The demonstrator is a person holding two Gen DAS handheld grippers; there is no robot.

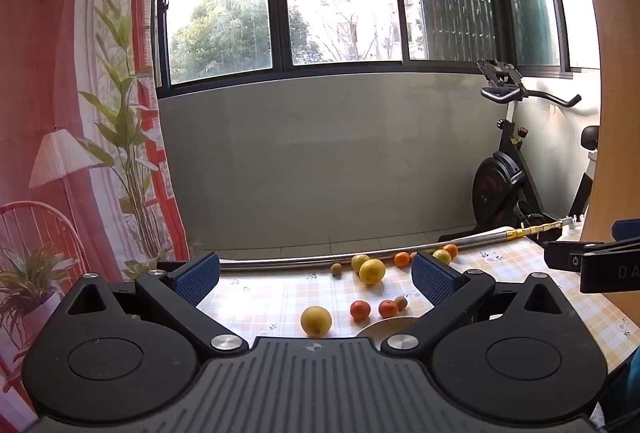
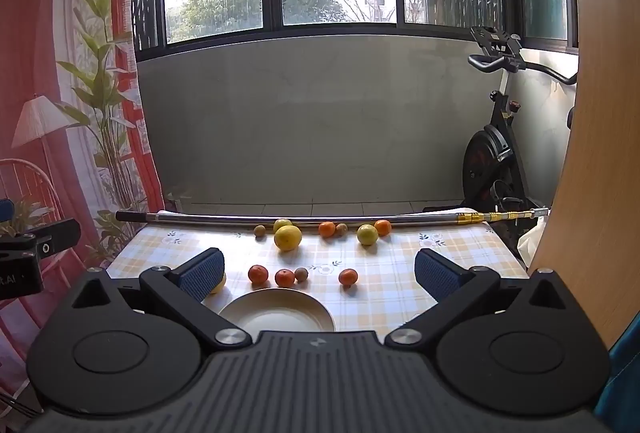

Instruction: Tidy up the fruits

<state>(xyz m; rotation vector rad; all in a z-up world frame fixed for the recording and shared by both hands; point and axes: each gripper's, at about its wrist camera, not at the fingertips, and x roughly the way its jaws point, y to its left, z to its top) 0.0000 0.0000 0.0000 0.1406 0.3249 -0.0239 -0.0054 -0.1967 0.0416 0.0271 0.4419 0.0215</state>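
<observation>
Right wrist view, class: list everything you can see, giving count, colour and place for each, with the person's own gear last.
Plate: one, cream, near table edge, empty.
Tangerines: five, orange; three near the plate, two by the rod.
Yellow citrus: four; three at the far side, one behind the left finger.
Small brown fruits: three; one near the plate, two far.
Metal rod: one, silver with gold end, along the far edge.
Tablecloth: one, yellow check.
Exercise bike: one, black, right corner.
Right claw: open, empty.
Left claw: open, empty.
</observation>
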